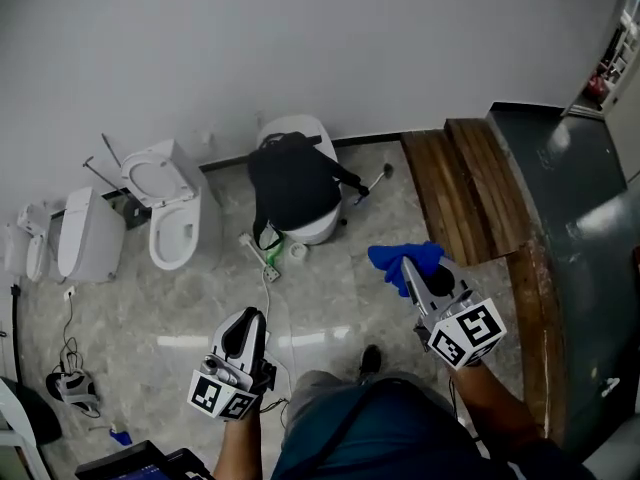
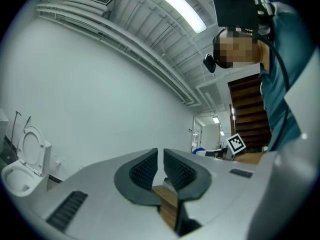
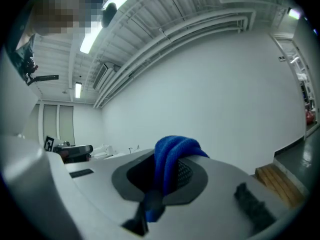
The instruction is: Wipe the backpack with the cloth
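A black backpack (image 1: 292, 186) is draped over a white toilet (image 1: 318, 224) by the far wall in the head view. My right gripper (image 1: 408, 264) is held in front of me at the right, shut on a blue cloth (image 1: 404, 261) that bunches out past its tips; the same blue cloth (image 3: 171, 160) sits pinched between the jaws in the right gripper view. My left gripper (image 1: 252, 317) hangs lower at the left, jaws nearly together with nothing between them (image 2: 160, 165). Both grippers are well short of the backpack and tilted upward.
Another white toilet (image 1: 170, 208) with its lid up stands left of the backpack, with more white fixtures (image 1: 85, 236) further left. A wooden bench (image 1: 470, 193) and a dark counter (image 1: 575, 198) run along the right. Cables (image 1: 68, 353) lie on the marble floor.
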